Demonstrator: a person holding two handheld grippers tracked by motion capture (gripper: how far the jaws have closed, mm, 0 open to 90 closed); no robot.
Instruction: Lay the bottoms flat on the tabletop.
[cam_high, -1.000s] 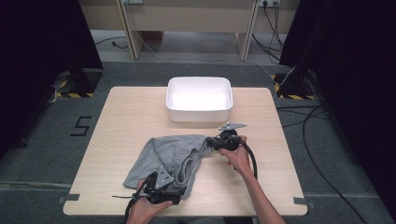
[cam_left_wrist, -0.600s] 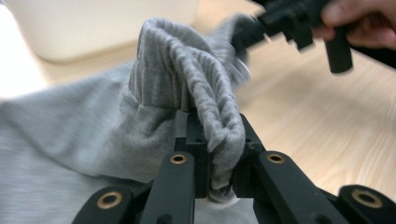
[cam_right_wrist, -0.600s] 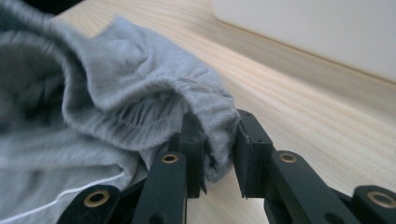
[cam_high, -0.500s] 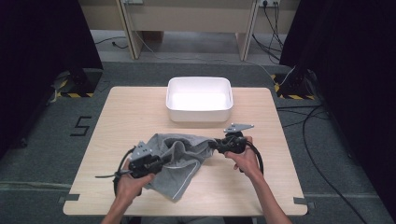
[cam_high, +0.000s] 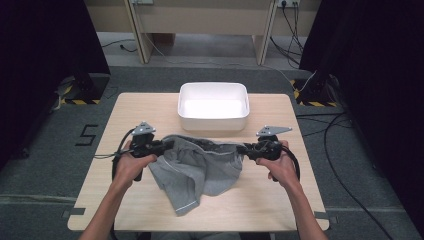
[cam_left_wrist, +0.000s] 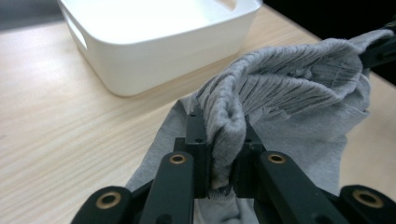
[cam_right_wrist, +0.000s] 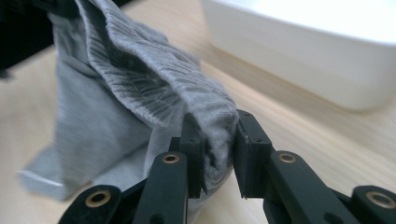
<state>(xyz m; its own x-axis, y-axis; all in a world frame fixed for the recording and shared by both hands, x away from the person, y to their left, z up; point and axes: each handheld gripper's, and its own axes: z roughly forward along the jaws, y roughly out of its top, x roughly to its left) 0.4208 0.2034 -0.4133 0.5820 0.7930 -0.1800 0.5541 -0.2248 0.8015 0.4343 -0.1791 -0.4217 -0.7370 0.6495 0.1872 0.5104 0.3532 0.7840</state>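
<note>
Garment: a grey knitted cotton garment with a ribbed band (cam_high: 202, 162) hangs stretched between the two grippers in front of the bin, its ribbed edge pulled taut from one gripper to the other; the lower part sags onto the table, with one pale-hemmed corner lying nearest the person.

Left gripper: the black two-jaw left gripper (cam_high: 167, 145), held in the person's left hand (cam_high: 131, 165), has its jaws pinched tight on one end of the ribbed band (in the left gripper view the bunched fabric (cam_left_wrist: 229, 135) is squeezed between the two black jaws, which have just been closing on it).

Right gripper: the black two-jaw right gripper (cam_high: 244, 148), held in the right hand (cam_high: 280, 165), is clamped on the other end of the band; in the right gripper view a fold of grey cloth (cam_right_wrist: 212, 121) is pressed between the jaws, which stand nearly together.

Bin: a white rectangular plastic bin (cam_high: 214, 120) sits on the far middle of the table, just beyond the raised band and apart from it.

Table: a light wooden table (cam_high: 135, 110) bears the bin and the trailing cloth.
</note>
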